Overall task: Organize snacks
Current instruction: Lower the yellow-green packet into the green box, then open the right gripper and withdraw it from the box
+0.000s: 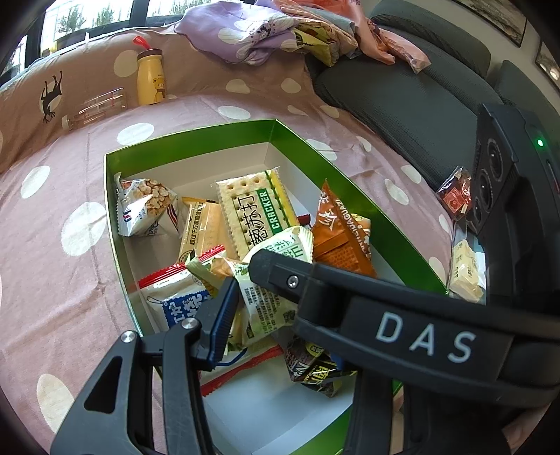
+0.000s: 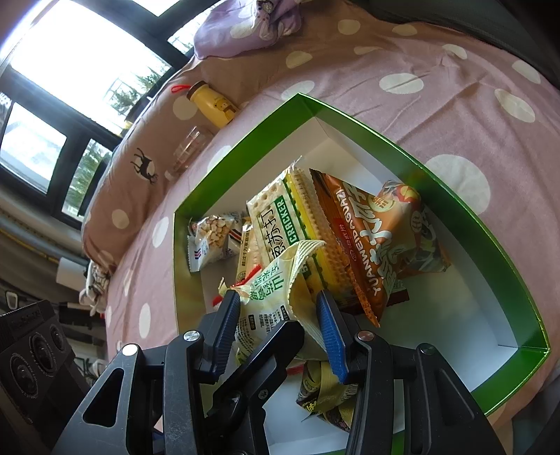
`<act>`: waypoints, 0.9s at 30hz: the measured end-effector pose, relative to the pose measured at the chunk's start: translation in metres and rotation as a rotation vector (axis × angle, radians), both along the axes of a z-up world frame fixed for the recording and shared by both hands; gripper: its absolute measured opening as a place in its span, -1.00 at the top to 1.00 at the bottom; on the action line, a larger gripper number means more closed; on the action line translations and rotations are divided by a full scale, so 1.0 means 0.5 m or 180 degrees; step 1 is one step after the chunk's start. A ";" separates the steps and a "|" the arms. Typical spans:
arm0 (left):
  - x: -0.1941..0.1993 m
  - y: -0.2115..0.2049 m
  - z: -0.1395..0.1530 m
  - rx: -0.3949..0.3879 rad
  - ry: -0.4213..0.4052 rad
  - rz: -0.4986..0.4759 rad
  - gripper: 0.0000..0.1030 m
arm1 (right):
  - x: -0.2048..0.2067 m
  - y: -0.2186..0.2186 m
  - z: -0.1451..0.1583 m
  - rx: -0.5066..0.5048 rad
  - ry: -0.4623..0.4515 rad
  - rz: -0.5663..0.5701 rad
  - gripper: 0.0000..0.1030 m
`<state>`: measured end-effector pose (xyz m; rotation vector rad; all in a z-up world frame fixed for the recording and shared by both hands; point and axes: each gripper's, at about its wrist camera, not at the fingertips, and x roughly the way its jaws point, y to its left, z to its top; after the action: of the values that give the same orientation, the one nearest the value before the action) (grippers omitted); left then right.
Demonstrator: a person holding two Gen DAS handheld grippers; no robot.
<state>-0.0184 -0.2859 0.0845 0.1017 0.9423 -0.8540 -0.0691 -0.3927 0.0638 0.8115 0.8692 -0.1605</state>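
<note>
A green box (image 1: 196, 140) (image 2: 455, 196) with a white inside lies on the polka-dot bedsheet and holds several snacks. Among them are a cracker pack (image 1: 255, 210) (image 2: 276, 224), an orange seed bag (image 1: 343, 238) (image 2: 378, 238), a peanut bag (image 1: 147, 206) and a dark packet (image 1: 315, 364). A pale green packet (image 1: 266, 301) (image 2: 269, 297) hangs over the box's near end. My right gripper (image 2: 278, 327) is shut on it, both blue pads pressing its sides. My left gripper (image 1: 273, 329) grips the same packet; its right finger is hidden behind the right gripper's finger (image 1: 276, 276).
A small red packet (image 1: 455, 192) and a cream packet (image 1: 465, 273) lie on the sheet right of the box. A yellow bottle (image 1: 150, 80) and a clear bottle (image 1: 98, 108) rest against the pillow behind. A grey cushion (image 1: 402, 94) and piled fabric (image 1: 266, 31) sit at the back right.
</note>
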 end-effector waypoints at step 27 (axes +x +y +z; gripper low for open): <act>-0.008 0.014 0.016 0.0259 -0.0274 0.0257 -0.38 | -0.007 0.004 0.015 -0.0182 0.0080 -0.0087 -0.10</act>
<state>-0.0225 -0.2787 0.0927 0.1682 0.8946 -0.7312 -0.0727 -0.3906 0.0713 0.7694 0.8737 -0.2189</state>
